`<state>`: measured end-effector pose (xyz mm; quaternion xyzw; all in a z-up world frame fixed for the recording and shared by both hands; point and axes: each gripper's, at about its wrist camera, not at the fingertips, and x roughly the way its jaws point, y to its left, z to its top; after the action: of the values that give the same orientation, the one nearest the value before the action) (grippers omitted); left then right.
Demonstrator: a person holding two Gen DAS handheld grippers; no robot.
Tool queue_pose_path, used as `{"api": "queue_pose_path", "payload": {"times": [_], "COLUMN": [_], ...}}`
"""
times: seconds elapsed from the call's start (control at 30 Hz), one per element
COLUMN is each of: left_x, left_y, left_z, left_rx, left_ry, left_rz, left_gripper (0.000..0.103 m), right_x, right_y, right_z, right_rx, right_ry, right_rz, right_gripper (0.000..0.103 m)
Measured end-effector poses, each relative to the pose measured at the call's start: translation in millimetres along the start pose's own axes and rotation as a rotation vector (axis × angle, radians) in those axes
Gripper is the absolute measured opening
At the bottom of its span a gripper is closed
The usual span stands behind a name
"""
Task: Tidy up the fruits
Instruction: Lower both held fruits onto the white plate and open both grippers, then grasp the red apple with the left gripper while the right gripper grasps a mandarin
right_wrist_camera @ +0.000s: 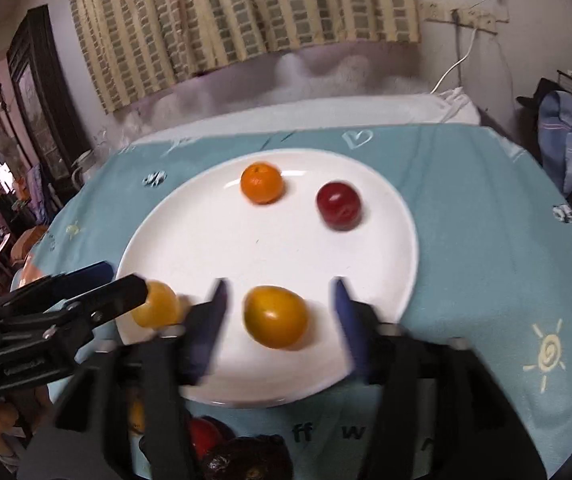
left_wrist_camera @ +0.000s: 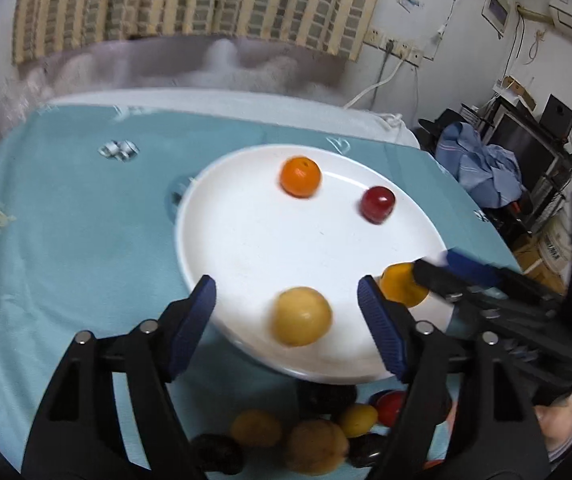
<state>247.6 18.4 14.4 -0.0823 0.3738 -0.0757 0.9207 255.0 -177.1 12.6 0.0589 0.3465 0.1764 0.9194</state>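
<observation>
Both jaws wide: left gripper (left_wrist_camera: 286,320) straddles round yellow fruit (left_wrist_camera: 302,321), right gripper (right_wrist_camera: 279,320) yellow-orange fruit (right_wrist_camera: 275,317). Release probably done; lift straight up off white round plate (left_wrist_camera: 245,240).

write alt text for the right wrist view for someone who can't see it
The open right gripper straddles a yellow-orange fruit on the near part of a white plate, without touching it. Farther back on the plate sit an orange and a red fruit, while the left gripper frames a yellow fruit at the plate's left edge.
</observation>
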Motion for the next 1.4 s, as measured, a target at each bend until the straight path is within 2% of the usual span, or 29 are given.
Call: {"api": "queue_pose_path", "payload": {"times": [0.1,0.13,0.17,0.2,0.23,0.33,0.47,0.53,0.63,0.73,0.87,0.93,1.0,1.07,1.1,1.17,1.23,1.27,1.3,1.4], "left_x": [-17.3,-23.8,-34.1,-44.2,-55.6,-79.8,-97.5,-107.8,-120.7,-117.0,-113.6,-107.8,-96.2,-89.4,-89.8,-96.5,-105.9,-110.2,-110.6,-101.5], "left_y": [3.6,5.2,6.8,9.1,12.2,21.5,27.4,23.4,18.6,15.6,8.1,3.7,0.3,5.8,10.7,20.0,28.3,34.1,36.6,41.1], "left_z": [-1.5,-2.7,-5.6,-11.1,-20.7,-54.5,-111.0,-130.0,-145.0,-147.6,-148.4,-150.5,-152.5,-151.5,-150.3,-146.4,-142.0,-139.9,-139.7,-138.8], "left_rx": [-0.021,-0.027,-0.034,-0.038,-0.042,-0.041,-0.014,0.016,0.043,0.065,0.101,0.129,0.146,0.125,0.103,0.075,0.053,0.037,0.029,0.012], "left_ry": [-0.023,-0.033,-0.053,-0.073,-0.093,-0.109,-0.044,-0.014,-0.016,0.008,0.014,0.039,0.088,0.126,0.126,0.086,0.023,-0.007,-0.012,0.041], "left_rz": [-0.009,-0.007,0.01,0.033,0.063,0.125,0.189,0.192,0.169,0.179,0.152,0.146,0.185,0.167,0.152,0.167,0.224,0.282,0.294,0.23], "left_gripper": [0.079,0.084,0.092,0.094,0.098,0.098,0.098,0.098,0.101,0.101,0.101,0.101,0.101,0.101,0.101,0.101,0.101,0.101,0.101,0.101], "right_x": [-34.4,-44.6,-58.5,-67.8,-79.0,-93.3,-97.7,-101.1,-109.8,-108.7,-100.8,-97.6,-98.0,-98.0,-98.0,-98.9,-99.9,-100.3,-100.5,-101.1], "right_y": [1.4,1.9,1.6,1.2,0.2,0.2,-1.0,-5.1,-14.9,-31.5,-40.9,-36.7,-28.2,-21.9,-19.6,-17.4,-17.4,-17.2,-16.5,-9.4], "right_z": [7.1,7.1,6.9,5.6,-2.3,-25.7,-67.2,-79.8,-86.9,-90.1,-92.4,-89.9,-89.8,-89.3,-89.2,-89.1,-89.4,-89.2,-88.9,-89.0], "right_rx": [0.019,0.029,0.049,0.065,0.085,0.106,0.104,0.142,0.219,0.309,0.38,0.366,0.322,0.289,0.276,0.257,0.252,0.25,0.246,0.204], "right_ry": [-0.065,-0.082,-0.106,-0.118,-0.129,-0.14,-0.058,-0.012,-0.019,-0.019,0.028,0.038,0.044,0.046,0.043,0.034,0.026,0.022,0.02,0.013], "right_rz": [0.036,0.042,0.056,0.067,0.078,0.075,0.052,0.086,0.115,0.121,0.158,0.158,0.144,0.136,0.131,0.117,0.112,0.111,0.111,0.114], "right_gripper": [0.072,0.074,0.081,0.087,0.1,0.101,0.101,0.101,0.101,0.101,0.101,0.101,0.101,0.101,0.101,0.101,0.101,0.101,0.101,0.101]}}
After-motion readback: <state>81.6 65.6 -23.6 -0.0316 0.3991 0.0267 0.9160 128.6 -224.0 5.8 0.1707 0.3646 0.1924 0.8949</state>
